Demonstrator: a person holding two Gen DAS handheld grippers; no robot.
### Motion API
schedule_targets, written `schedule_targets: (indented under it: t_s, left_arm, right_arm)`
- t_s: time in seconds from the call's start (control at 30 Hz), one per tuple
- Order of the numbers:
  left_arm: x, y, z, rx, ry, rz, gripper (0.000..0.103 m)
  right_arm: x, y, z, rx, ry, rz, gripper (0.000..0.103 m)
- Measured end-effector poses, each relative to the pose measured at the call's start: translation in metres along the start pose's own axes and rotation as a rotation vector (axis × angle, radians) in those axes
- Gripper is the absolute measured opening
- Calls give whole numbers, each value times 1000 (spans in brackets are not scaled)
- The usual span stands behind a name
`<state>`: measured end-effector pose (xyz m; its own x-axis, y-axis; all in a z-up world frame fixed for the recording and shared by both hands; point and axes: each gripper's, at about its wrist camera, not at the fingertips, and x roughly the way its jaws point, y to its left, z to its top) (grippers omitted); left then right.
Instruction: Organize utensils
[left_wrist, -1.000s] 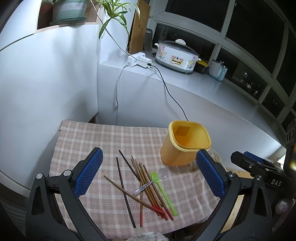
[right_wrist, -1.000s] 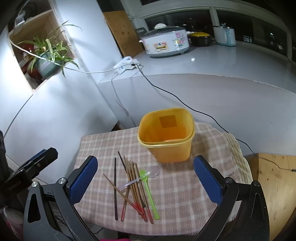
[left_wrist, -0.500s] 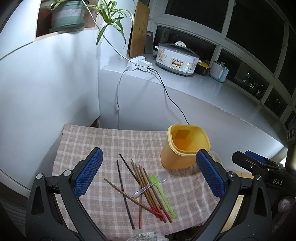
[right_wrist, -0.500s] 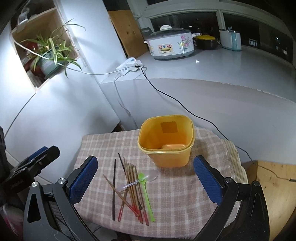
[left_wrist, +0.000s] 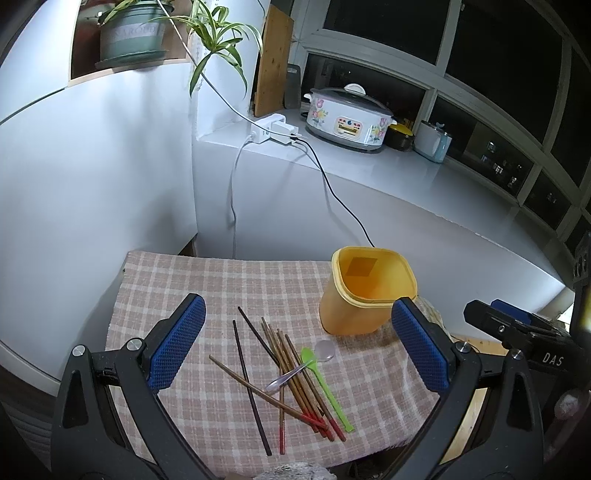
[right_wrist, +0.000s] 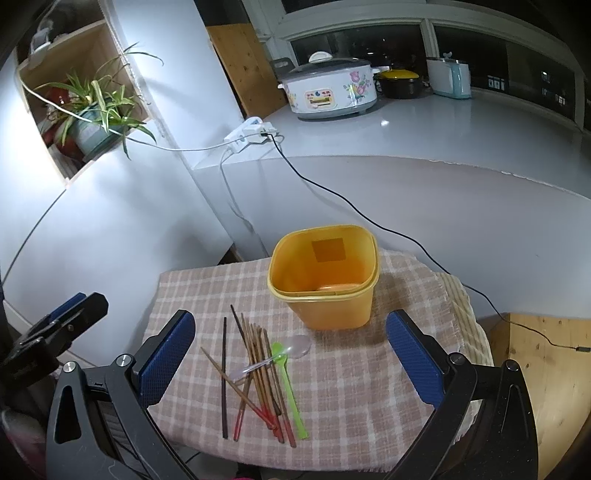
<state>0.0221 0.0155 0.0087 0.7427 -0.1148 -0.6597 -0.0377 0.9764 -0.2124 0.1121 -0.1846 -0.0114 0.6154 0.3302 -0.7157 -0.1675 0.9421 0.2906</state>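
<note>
A yellow plastic container (left_wrist: 365, 291) (right_wrist: 325, 280) stands upright on a checked cloth (left_wrist: 207, 291) (right_wrist: 351, 391). A pile of several wooden chopsticks (left_wrist: 284, 369) (right_wrist: 255, 369), a green plastic spoon (left_wrist: 325, 384) (right_wrist: 288, 384) and a clear plastic spoon (left_wrist: 295, 371) (right_wrist: 275, 358) lies in front of it, to its left. My left gripper (left_wrist: 295, 343) is open and empty, held above and short of the pile. My right gripper (right_wrist: 291, 354) is open and empty, also above the near edge of the cloth.
A white ledge behind the table carries a power strip (left_wrist: 271, 129) (right_wrist: 251, 134), a flowered cooker (left_wrist: 349, 120) (right_wrist: 328, 90) and a black cable (left_wrist: 332, 192) running down toward the container. A potted plant (left_wrist: 133, 33) (right_wrist: 92, 118) sits in a wall niche. Wooden floor (right_wrist: 546, 369) lies right.
Both grippers have pulled back and risen a little, so the table and utensils look smaller and lower in both views. Nothing on the cloth has moved.
</note>
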Motion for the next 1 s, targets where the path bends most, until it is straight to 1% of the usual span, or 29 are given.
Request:
schedule_targets:
  t_s: [0.2, 0.37, 0.57, 0.7, 0.8, 0.87, 0.93, 1.0]
  left_arm:
    - [2, -1, 3, -1, -2, 0, 102]
    - [5, 4, 1, -7, 10, 20, 102]
    - [7, 16, -2, -25, 5, 68, 102]
    - [10, 30, -4, -57, 0, 115, 102]
    - [13, 38, -7, -60, 8, 139, 102]
    - [17, 44, -11, -59, 17, 149, 102]
    - [21, 49, -15, -52, 28, 158, 99]
    - [29, 52, -19, -43, 61, 155, 89]
  right_arm:
    - [0, -4, 1, -2, -4, -11, 102]
    - [4, -9, 2, 7, 4, -25, 102]
    - [8, -13, 3, 8, 6, -51, 102]
    - [10, -17, 1, 26, -8, -27, 102]
    - [12, -21, -1, 47, -22, -9, 102]
    - [16, -22, -4, 44, -7, -1, 102]
    - [23, -22, -6, 32, 22, -1, 102]
    - [33, -24, -10, 21, 65, 2, 101]
